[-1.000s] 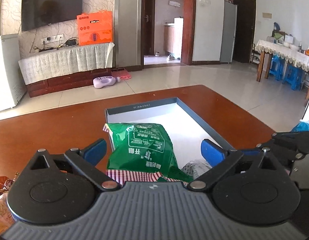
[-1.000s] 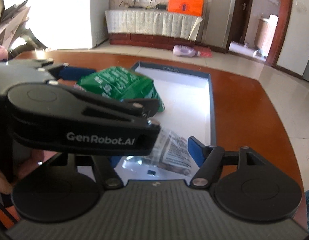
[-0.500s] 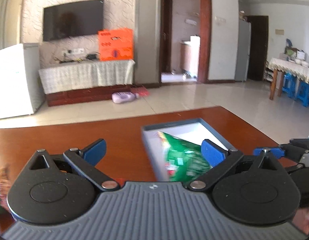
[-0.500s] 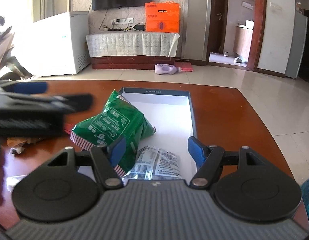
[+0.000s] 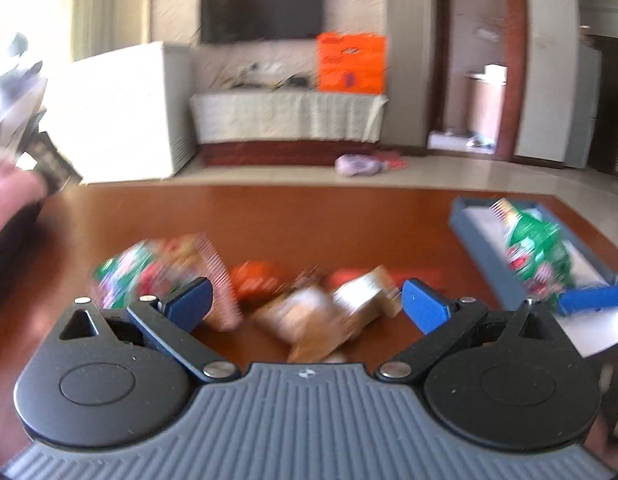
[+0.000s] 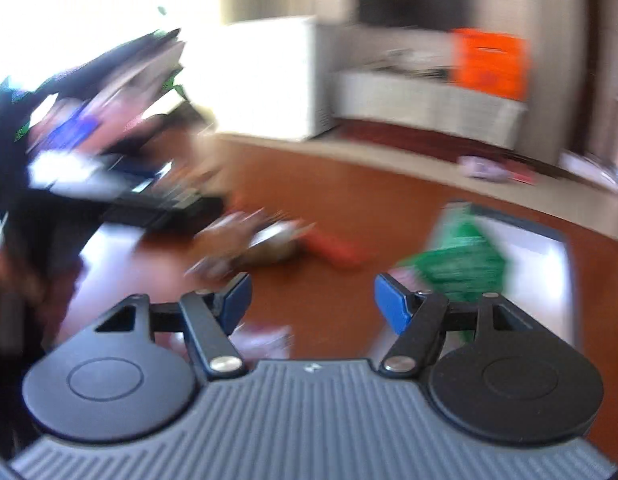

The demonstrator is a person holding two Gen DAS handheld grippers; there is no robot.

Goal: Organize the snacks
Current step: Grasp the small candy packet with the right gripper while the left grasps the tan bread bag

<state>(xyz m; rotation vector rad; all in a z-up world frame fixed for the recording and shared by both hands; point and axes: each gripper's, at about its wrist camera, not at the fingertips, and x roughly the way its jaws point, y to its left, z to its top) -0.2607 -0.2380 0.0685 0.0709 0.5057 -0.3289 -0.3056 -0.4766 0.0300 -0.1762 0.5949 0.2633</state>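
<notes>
- The left gripper (image 5: 305, 300) has swung away from the tray (image 5: 475, 236) in the last second, and now it faces the loose snacks (image 5: 309, 312) on the table (image 5: 309, 220).
- The green bag (image 5: 537, 240) that sat between its fingers a second ago now lies in the tray, off to the right. That one looks delivered.
- So the job is part done: one green bag in, and a blurred heap of packets lies outside it, near the left fingers.
- Left fingers spread wide, nothing between them; it hovers low over the heap, pointed at a brown packet (image 5: 321, 320).
- The right gripper (image 6: 311, 300) has swept left too, and its view is badly smeared. Its fingers stand apart and hold nothing.
- From the right view, the green bag (image 6: 461, 260) sits at the tray's near-left corner, with a red packet (image 6: 333, 248) on the table beside the tray.
- My guess is that the next grab comes from that heap.
</notes>
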